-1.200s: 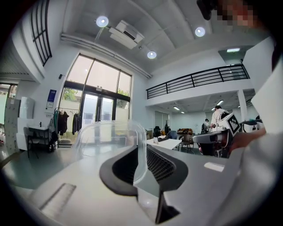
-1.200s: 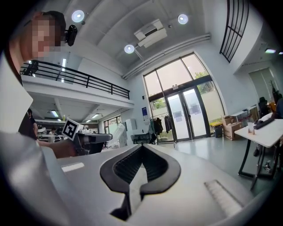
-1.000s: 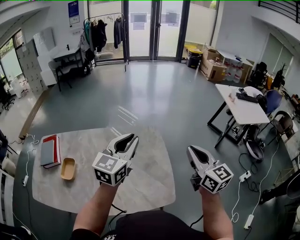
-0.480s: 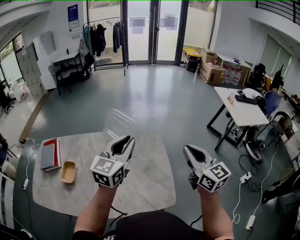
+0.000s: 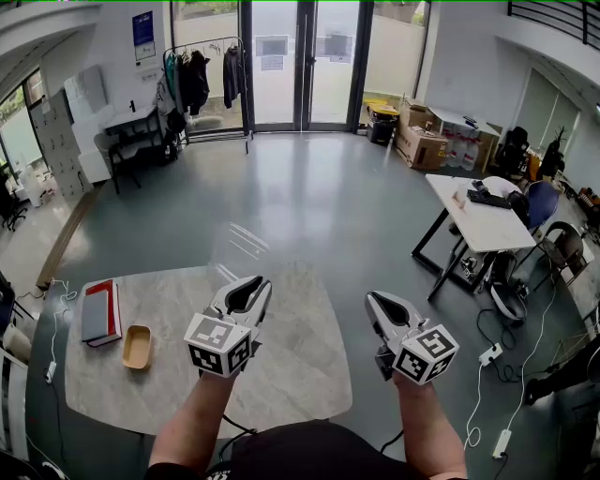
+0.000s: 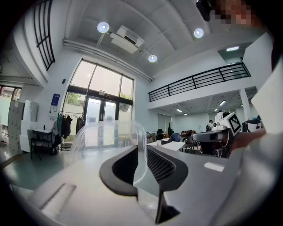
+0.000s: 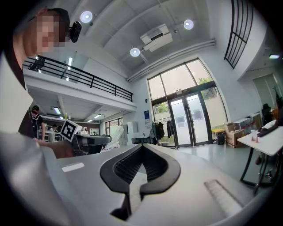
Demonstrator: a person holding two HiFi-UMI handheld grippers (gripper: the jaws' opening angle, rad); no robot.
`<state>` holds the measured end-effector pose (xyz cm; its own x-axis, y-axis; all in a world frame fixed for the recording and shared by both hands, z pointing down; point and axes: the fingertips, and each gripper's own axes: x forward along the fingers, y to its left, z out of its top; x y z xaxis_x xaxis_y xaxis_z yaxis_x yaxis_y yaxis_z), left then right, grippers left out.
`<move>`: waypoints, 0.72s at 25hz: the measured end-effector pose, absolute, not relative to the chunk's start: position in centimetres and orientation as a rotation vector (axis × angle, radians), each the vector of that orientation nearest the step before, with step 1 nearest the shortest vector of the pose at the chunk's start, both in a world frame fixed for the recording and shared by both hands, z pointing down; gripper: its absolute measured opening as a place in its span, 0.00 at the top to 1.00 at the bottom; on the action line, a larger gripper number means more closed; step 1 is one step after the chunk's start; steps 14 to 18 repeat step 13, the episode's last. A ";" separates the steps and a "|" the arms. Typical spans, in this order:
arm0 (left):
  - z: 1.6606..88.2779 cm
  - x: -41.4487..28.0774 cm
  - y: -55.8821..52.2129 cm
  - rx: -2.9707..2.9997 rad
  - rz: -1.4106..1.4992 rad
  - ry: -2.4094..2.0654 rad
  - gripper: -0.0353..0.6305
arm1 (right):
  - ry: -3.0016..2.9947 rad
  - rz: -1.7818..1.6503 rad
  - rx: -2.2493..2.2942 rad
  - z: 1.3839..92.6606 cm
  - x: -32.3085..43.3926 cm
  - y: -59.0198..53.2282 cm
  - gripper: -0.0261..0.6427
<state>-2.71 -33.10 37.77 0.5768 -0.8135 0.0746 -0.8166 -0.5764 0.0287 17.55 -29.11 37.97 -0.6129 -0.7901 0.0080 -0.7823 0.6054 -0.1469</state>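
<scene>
Left gripper (image 6: 140,154) clamped on clear plastic container (image 6: 104,136) wall | likely light, flimsy, slippery (grip rim gently) | right gripper (image 7: 141,149) closed, empty

No words or numbers I can read, blue wall sign (image 5: 142,28) left of the glass doors (image 5: 300,75) too small to make out, paper notices (image 5: 272,45) on the door glass blurred, black-and-white square markers (image 5: 215,327) without letters on the cubes of my left gripper (image 5: 255,283) and right gripper (image 5: 375,300)

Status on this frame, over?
Left gripper shut on clear plastic container wall, above table. Right gripper shut, empty. Book, yellow tray apart at left.
</scene>
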 end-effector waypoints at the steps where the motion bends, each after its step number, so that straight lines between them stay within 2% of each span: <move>1: 37.9 -2.7 -33.1 2.735 0.085 -1.415 0.85 | 2.762 -0.211 -1.357 38.0 17.6 -29.1 0.94; 18: 38.4 -2.8 -33.1 2.731 0.109 -1.426 0.85 | 2.757 -0.236 -1.367 38.9 17.8 -29.0 0.94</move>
